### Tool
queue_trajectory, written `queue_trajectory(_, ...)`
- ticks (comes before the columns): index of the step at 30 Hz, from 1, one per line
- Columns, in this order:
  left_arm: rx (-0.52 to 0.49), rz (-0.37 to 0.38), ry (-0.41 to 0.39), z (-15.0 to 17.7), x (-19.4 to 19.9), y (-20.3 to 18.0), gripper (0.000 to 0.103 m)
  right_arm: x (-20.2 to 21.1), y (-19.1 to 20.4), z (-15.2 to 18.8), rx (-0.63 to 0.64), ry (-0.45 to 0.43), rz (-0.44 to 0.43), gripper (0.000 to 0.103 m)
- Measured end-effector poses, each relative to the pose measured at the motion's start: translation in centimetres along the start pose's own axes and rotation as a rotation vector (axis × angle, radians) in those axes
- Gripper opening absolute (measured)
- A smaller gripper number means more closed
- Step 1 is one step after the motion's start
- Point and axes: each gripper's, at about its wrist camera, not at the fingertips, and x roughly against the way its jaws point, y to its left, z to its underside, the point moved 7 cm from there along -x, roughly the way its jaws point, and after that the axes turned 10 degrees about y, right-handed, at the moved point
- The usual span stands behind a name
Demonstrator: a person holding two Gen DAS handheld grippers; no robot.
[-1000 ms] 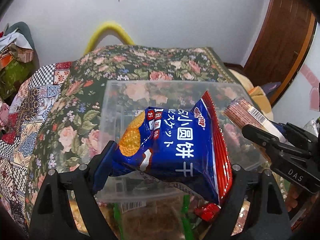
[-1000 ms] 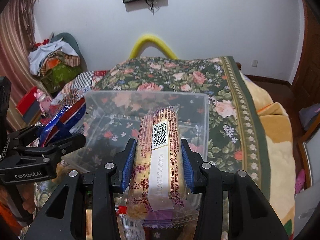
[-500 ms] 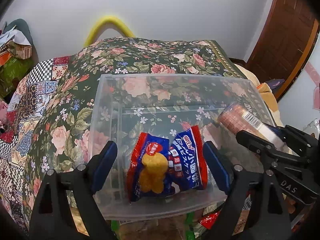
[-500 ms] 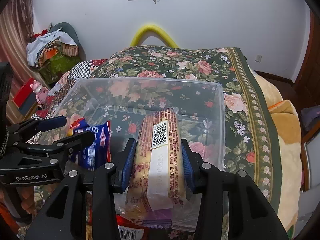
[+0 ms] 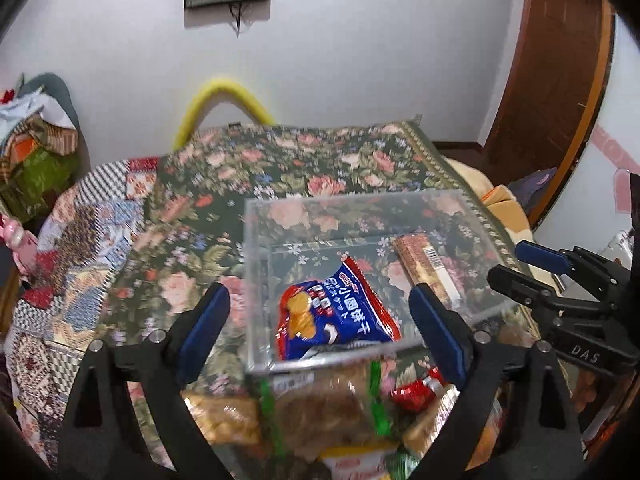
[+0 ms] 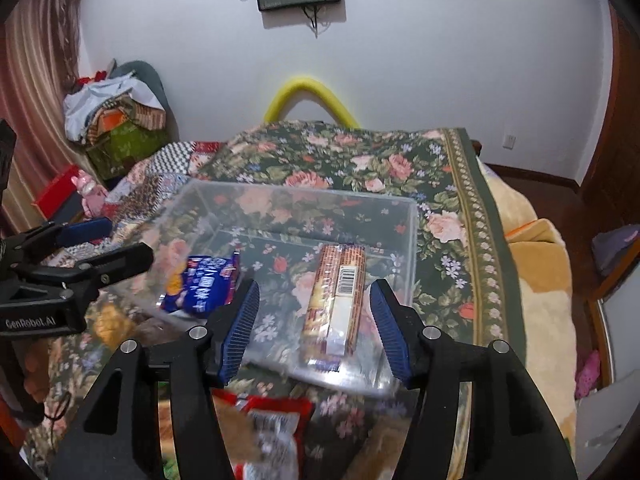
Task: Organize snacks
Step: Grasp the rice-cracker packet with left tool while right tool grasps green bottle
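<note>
Both the left gripper and right gripper gape wide and empty over a clear, rigid plastic bin on a floral cloth, where a crinkly blue bag lies beside a long brown biscuit roll.

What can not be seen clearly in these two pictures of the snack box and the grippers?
- Loose snacks in front of the clear box, left wrist view: motion blur and the left gripper; brands unreadable.
- Red packet, right wrist view: blurred, cut off by the bottom edge, partly behind the right gripper.
- Blue biscuit bag, right wrist view: print smeared.
- Biscuit roll: label text too small.
</note>
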Motion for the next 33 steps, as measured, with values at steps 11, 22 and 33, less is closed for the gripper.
queue_trajectory(11, 0.035, -0.056, -0.010, 7.3, 8.3, 3.8, 0.098, 6.0, 3.8, 4.1, 0.060, -0.041, -0.035, 0.055)
queue_trajectory(22, 0.183, -0.091, 0.137, 20.4, 9.4, 7.6, 0.098, 8.0, 8.4, 8.6, 0.109, -0.007, -0.094, 0.056)
queue_trajectory(33, 0.251, -0.117, 0.224, 29.3, 7.7, 7.5, 0.096, 6.4, 10.4, 13.7, 0.103, 0.085, -0.125, 0.056)
